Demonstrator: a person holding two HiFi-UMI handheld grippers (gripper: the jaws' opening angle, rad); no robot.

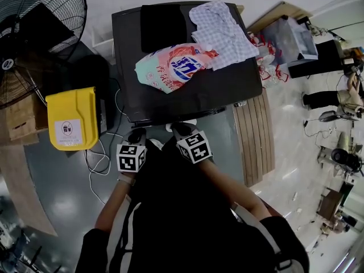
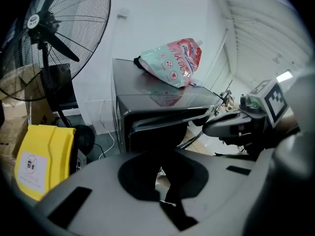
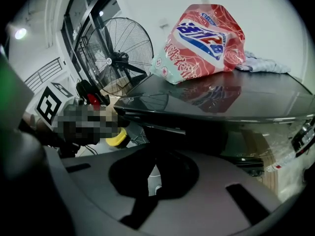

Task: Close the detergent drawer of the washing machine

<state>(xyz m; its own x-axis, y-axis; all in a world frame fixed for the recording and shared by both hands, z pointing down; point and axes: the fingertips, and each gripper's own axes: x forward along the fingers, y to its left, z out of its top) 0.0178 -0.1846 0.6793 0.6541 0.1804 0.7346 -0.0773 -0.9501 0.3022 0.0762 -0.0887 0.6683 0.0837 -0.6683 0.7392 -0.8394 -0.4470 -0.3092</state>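
Observation:
The dark washing machine (image 1: 227,90) fills the head view's upper middle. Along its top front runs the detergent drawer (image 2: 165,119), a dark panel with a grey lip. How far the drawer stands out I cannot tell. My left gripper (image 1: 136,135) and right gripper (image 1: 181,131) hover side by side just in front of that edge, touching nothing. In the left gripper view the left gripper (image 2: 160,181) is shut and empty, level with the drawer and short of it. The right gripper (image 3: 150,178) is likewise shut on nothing, just below the machine's front lip (image 3: 162,127).
A pink detergent pouch (image 1: 173,67), a checked cloth (image 1: 222,30) and a black cloth (image 1: 165,24) lie on the machine. A yellow bin (image 1: 71,118) and a standing fan (image 1: 34,33) are to the left. A wooden pallet (image 1: 256,135) leans at the right. White cables (image 1: 99,161) trail on the floor.

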